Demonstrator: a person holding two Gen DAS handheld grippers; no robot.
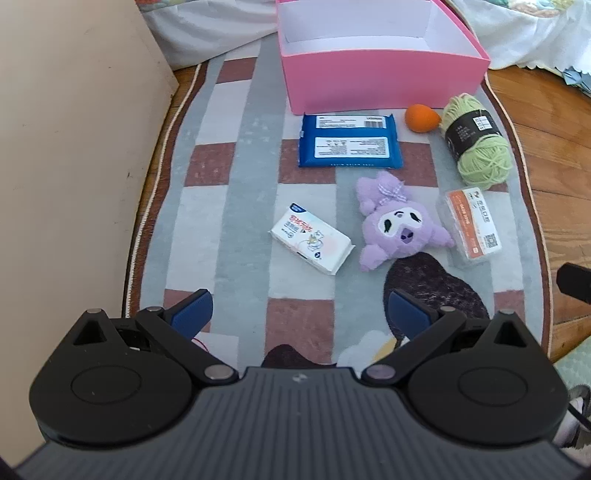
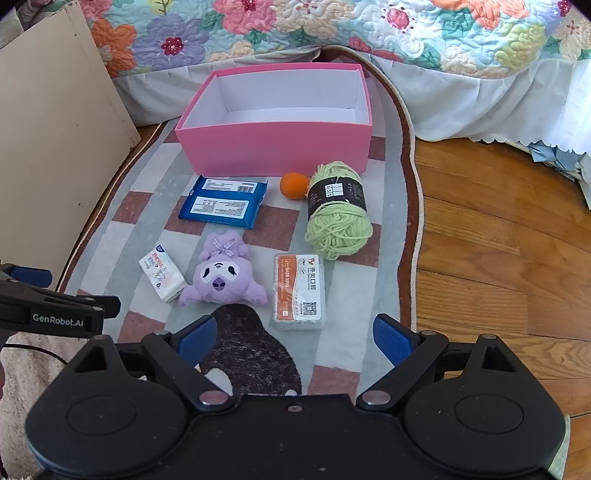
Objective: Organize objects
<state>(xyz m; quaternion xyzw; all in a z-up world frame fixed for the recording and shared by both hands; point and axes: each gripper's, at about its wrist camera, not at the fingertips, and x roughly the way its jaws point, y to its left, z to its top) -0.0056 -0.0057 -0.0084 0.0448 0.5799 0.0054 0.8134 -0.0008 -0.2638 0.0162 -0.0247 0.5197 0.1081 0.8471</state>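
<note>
Two black grippers w/ blue-padded fingers hang over a checked rug (image 2: 229, 140), both angled down. Left gripper (image 1: 301, 314) fingers wide apart, nothing btwn them; right gripper (image 2: 293, 338) fingers also spread, empty. Nearest on the rug: small white tissue pack (image 1: 310, 243) w/ cartoon print, purple plush toy (image 2: 221, 275) lying face up w/ checked bow, clear plastic case (image 2: 300, 291) w/ orange-white label. Further back: flat blue wipes pack (image 2: 223, 203), label side up, orange egg-shaped ball (image 2: 293, 185), light green yarn skein (image 2: 338, 214) w/ black band, ball just beside yarn. Beyond them, open pink box (image 2: 273, 147), white inside, empty. Behind: bed w/ floral quilt (image 2: 332, 29)
</note>
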